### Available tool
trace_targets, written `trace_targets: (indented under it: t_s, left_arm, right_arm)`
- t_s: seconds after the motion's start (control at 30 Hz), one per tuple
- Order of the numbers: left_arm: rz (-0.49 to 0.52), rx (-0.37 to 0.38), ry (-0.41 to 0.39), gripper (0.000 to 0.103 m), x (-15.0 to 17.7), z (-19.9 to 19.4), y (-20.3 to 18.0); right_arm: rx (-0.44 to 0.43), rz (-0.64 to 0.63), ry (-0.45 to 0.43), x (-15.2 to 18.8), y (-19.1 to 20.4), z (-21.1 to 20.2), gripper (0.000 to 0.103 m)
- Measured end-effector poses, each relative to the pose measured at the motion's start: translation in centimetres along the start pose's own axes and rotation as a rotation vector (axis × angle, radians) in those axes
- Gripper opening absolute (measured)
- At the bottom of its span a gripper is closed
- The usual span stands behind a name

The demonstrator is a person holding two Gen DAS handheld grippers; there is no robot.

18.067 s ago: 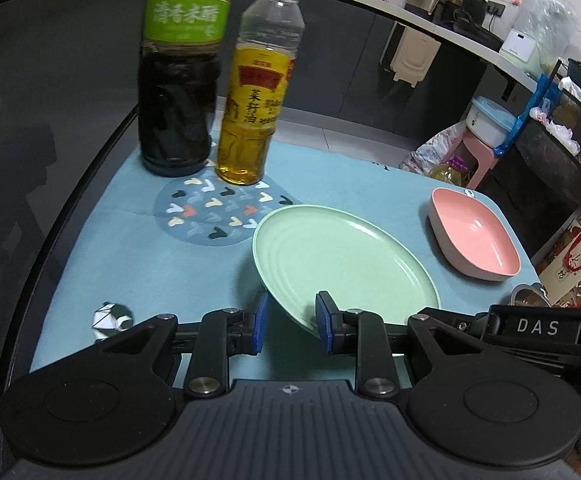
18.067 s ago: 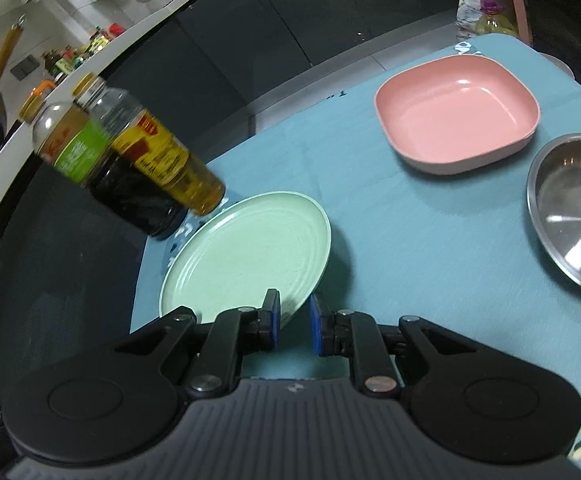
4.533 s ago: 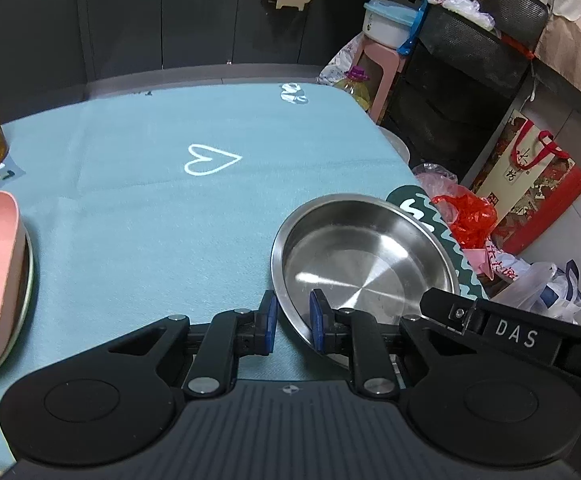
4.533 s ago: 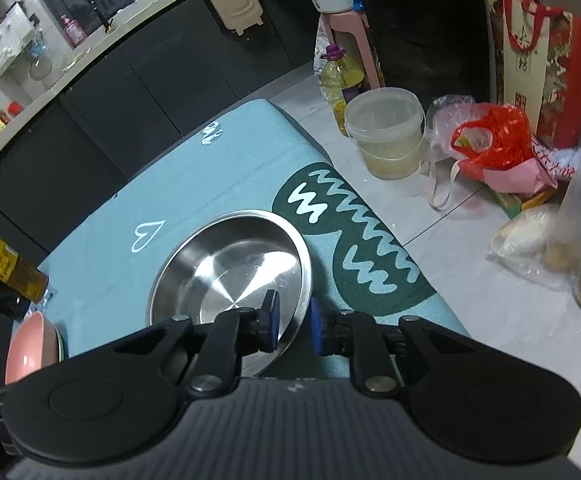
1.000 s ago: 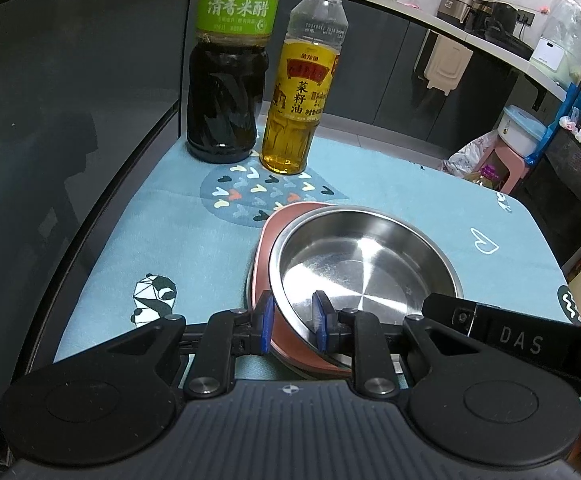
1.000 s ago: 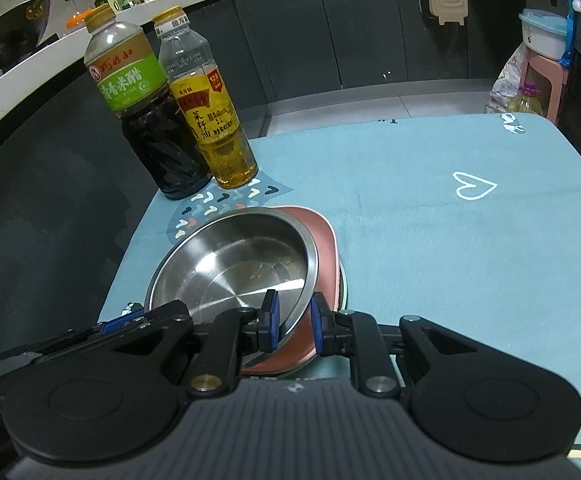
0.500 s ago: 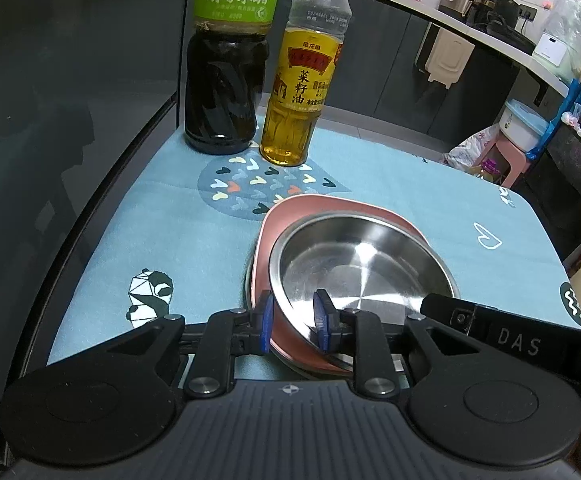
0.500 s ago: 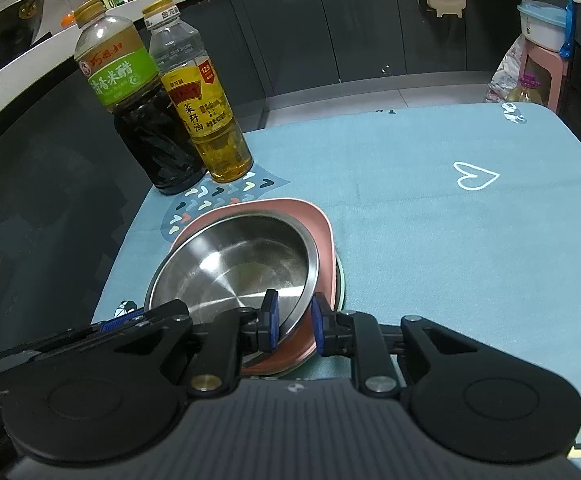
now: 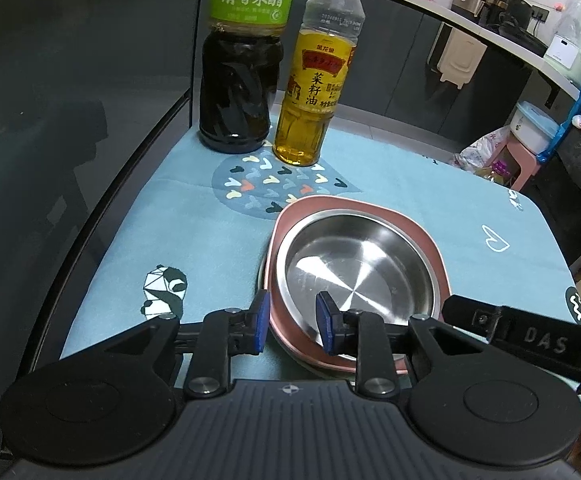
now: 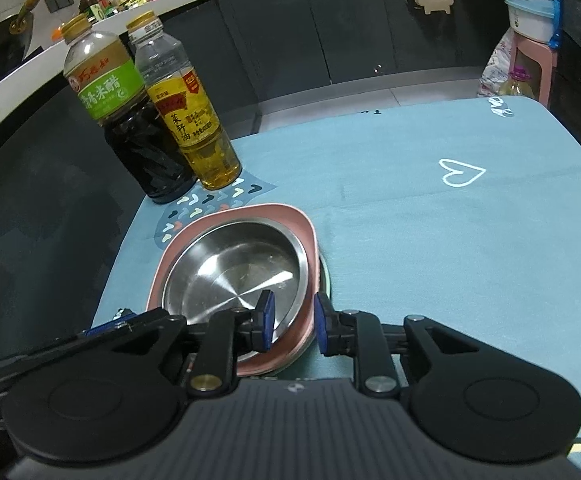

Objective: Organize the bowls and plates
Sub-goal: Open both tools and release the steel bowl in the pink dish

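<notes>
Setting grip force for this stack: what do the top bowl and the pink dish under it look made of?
Top bowl: looks like stainless steel, brushed and shiny, with radial glare streaks and mirror-like reflections. Pink dish: probably matte plastic or melamine, given its even opaque color, soft rounded rim and lack of sharp highlights; ceramic can't be ruled out.

On my feed, a dark vinegar bottle [image 9: 237, 80] and a golden oil bottle [image 9: 314, 80] stand side by side at the far edge of a blue tablecloth [image 9: 194, 248]; a pink stool [image 10: 530, 60] sits beyond.
</notes>
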State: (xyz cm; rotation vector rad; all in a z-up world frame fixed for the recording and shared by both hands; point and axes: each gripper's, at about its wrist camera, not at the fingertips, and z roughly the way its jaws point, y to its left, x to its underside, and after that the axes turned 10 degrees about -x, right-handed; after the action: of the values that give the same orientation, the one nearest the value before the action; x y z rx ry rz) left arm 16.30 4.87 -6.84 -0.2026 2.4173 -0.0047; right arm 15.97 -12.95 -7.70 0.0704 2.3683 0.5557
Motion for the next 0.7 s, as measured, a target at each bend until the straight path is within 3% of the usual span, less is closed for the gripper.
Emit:
trace_targets:
  t_s: [0.07, 0.13, 0.27, 0.7]
  left_arm:
    - [-0.012, 0.003, 0.005, 0.024, 0.0, -0.1, 0.2]
    - [-0.026, 0.005, 0.003, 0.027, 0.0, -0.2, 0.5]
    - [-0.062, 0.013, -0.011, 0.031, 0.0, -0.4, 1.0]
    - [-0.072, 0.018, 0.042, 0.032, 0.0, 1.6, 1.0]
  right_arm:
    - [-0.003, 0.016, -0.003, 0.0, -0.4, -0.3, 0.037]
    - [-0.002, 0.033, -0.010, 0.0, -0.7, -0.5, 0.042]
    - [0.000, 0.060, -0.010, 0.0, -1.3, -0.9, 0.044]
    - [-0.016, 0.071, 0.038, 0.2, -1.6, 0.6, 0.047]
